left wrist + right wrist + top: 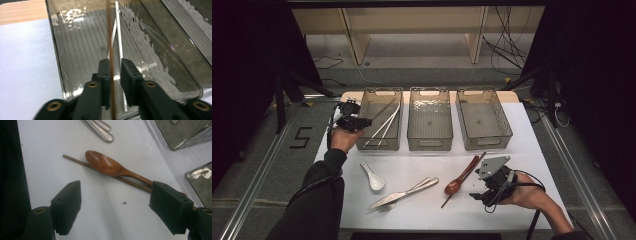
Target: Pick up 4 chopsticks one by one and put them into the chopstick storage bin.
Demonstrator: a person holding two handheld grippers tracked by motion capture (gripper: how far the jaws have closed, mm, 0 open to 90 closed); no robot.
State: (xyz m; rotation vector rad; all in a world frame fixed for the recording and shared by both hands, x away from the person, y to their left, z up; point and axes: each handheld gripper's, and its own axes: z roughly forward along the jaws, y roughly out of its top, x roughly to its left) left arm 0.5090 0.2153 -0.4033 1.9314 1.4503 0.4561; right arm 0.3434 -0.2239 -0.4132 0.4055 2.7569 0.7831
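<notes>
Here the left gripper, jaws slightly parted around a thin, stiff, light brown chopstick over the left bin in the frame's upper left, should pinch mid-shaft; the right gripper hangs wide open, empty.

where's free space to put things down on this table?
Middle bin and right bin are bare. Bare sheet along the near edge. Crowded: left bin with chopsticks and left gripper; centre strip around ceramic spoon, knife, wooden spoon.
</notes>
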